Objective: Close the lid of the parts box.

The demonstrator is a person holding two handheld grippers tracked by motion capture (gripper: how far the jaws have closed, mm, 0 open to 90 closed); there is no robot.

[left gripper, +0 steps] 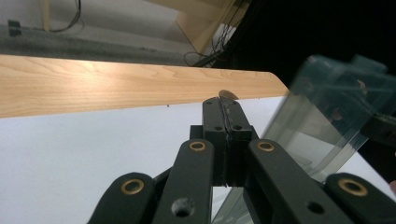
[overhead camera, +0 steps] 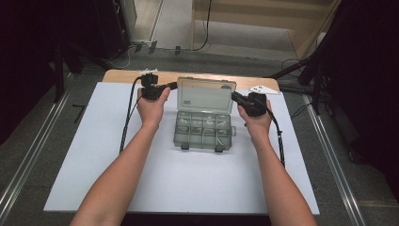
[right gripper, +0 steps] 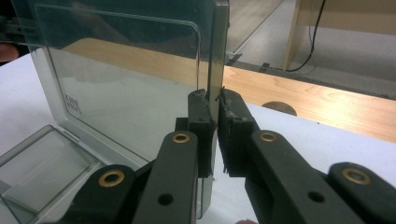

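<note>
A clear grey plastic compartment box (overhead camera: 203, 133) sits mid-table on the white sheet, its lid (overhead camera: 205, 95) standing upright at the back. My right gripper (overhead camera: 234, 96) is at the lid's right edge; in the right gripper view its jaws (right gripper: 212, 112) are shut on the edge of the lid (right gripper: 126, 79), above the base's compartments (right gripper: 42, 168). At the lid's left edge, my left gripper (overhead camera: 174, 86) points toward it. The left gripper view has those jaws (left gripper: 223, 109) pressed together with nothing between them, and the lid (left gripper: 327, 116) just to their right.
A white sheet (overhead camera: 141, 179) covers most of the table, with a bare wooden strip (overhead camera: 122, 75) along the far edge. Cables trail from both grippers down the sheet. Metal rails (overhead camera: 28, 155) run along the floor on each side.
</note>
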